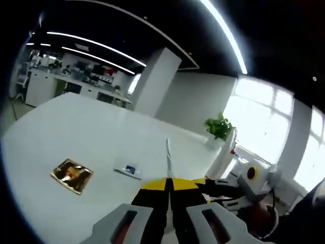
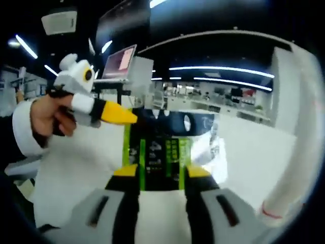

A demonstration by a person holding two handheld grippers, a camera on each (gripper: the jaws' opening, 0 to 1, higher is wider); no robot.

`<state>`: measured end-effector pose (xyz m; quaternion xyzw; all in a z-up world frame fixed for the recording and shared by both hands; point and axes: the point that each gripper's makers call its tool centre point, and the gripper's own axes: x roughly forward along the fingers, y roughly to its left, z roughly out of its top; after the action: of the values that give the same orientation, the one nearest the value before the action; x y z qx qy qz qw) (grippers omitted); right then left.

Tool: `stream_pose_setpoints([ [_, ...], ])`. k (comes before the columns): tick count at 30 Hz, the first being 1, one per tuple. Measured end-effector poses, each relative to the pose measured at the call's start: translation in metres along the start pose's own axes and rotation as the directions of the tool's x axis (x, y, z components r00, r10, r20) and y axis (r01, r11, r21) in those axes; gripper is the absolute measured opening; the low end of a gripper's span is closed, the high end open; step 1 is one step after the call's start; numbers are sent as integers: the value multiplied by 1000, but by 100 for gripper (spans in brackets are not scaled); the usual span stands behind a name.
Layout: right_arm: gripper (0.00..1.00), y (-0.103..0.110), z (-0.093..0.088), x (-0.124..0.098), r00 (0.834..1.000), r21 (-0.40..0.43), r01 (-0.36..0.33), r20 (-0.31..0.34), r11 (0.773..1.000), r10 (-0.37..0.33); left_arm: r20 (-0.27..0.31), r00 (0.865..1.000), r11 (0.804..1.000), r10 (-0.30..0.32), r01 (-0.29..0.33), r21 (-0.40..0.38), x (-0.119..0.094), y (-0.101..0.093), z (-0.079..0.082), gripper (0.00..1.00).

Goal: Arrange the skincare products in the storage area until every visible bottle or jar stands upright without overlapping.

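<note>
My right gripper (image 2: pixel 162 173) is shut on a flat green and black packet (image 2: pixel 157 150) with a dark top and clear plastic at its side. It holds the packet upright above the white table (image 2: pixel 254 152). My left gripper (image 2: pixel 133 119), held by a hand, meets the packet's top left corner with its yellow jaws together. In the left gripper view, my left gripper (image 1: pixel 170 184) is shut on a thin pale edge (image 1: pixel 168 152) that rises from between its tips, apparently the packet seen edge-on. The right gripper (image 1: pixel 210 187) comes in from the right.
A gold foil sachet (image 1: pixel 72 175) and a small white sachet with a blue mark (image 1: pixel 128 170) lie flat on the white table (image 1: pixel 76 127). A white tube with a red ring (image 1: pixel 222 155) (image 2: pixel 284 198) stands near the right gripper. A potted plant (image 1: pixel 219 126) stands beyond it.
</note>
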<state>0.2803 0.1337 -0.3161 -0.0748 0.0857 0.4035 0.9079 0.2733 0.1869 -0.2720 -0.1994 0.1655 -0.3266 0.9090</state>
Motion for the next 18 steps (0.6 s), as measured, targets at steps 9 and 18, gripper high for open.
stream_pose_setpoints([
  [9,55,11,1,3,997,85,-73,19,994,72,73,996,998,-53,50,30,-7,-18,31,0],
  [18,55,26,8,7,980,208,-196,81,958,183,118,989,994,-92,84,71,-18,-31,48,0],
])
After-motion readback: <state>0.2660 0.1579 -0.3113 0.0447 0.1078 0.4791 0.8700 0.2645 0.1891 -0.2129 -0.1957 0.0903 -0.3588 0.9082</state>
